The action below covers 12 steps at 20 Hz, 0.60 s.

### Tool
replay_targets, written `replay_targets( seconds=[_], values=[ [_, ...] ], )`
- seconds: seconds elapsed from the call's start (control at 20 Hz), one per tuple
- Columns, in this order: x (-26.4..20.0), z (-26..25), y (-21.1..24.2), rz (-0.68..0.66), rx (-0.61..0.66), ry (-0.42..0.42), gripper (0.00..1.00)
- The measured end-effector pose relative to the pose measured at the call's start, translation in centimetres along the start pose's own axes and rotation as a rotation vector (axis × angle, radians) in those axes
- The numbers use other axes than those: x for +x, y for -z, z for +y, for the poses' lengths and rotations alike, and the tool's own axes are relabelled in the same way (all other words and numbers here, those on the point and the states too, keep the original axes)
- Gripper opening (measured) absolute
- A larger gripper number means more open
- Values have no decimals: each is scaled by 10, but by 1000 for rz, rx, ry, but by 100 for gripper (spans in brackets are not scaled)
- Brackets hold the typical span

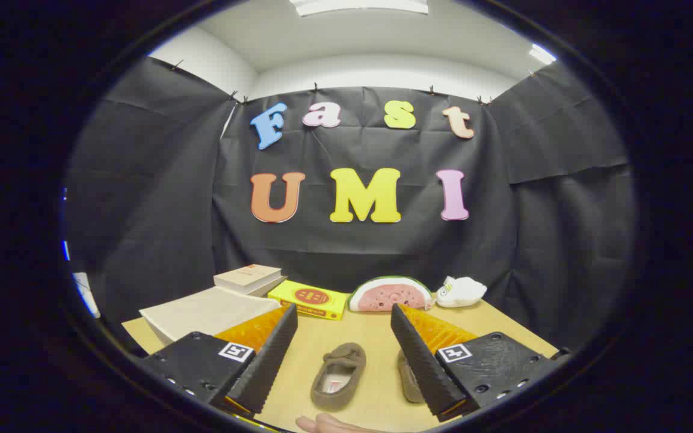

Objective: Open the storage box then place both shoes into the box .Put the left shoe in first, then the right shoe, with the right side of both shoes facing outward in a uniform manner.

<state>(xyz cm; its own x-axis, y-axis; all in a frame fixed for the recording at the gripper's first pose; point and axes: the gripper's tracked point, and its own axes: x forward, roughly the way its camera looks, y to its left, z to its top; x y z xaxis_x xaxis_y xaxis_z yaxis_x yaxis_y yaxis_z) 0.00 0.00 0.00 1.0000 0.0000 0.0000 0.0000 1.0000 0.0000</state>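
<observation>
We judge nothing done yet: our tool (342, 355) hangs spread wide and empty above the tan wooden worktop (370, 337), both brown fuzzy slippers (338, 376) lie near, and the flat beige lidded storage box (205, 313) sits closed far left.

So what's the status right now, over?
Gripper open, jaws apart, empty. One shoe between them, second behind one jaw. Storage box closed, ahead. Nothing in the way.

A staged recording booth: black cloth wall (358, 252) pinned around a wooden table (376, 361) under white office ceiling (370, 36).
</observation>
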Motion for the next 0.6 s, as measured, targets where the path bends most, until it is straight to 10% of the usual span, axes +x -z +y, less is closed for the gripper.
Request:
replay_targets(
  seconds=[0.6],
  values=[
    [-4, -15, 11, 24, 43, 11, 95]
  ],
)
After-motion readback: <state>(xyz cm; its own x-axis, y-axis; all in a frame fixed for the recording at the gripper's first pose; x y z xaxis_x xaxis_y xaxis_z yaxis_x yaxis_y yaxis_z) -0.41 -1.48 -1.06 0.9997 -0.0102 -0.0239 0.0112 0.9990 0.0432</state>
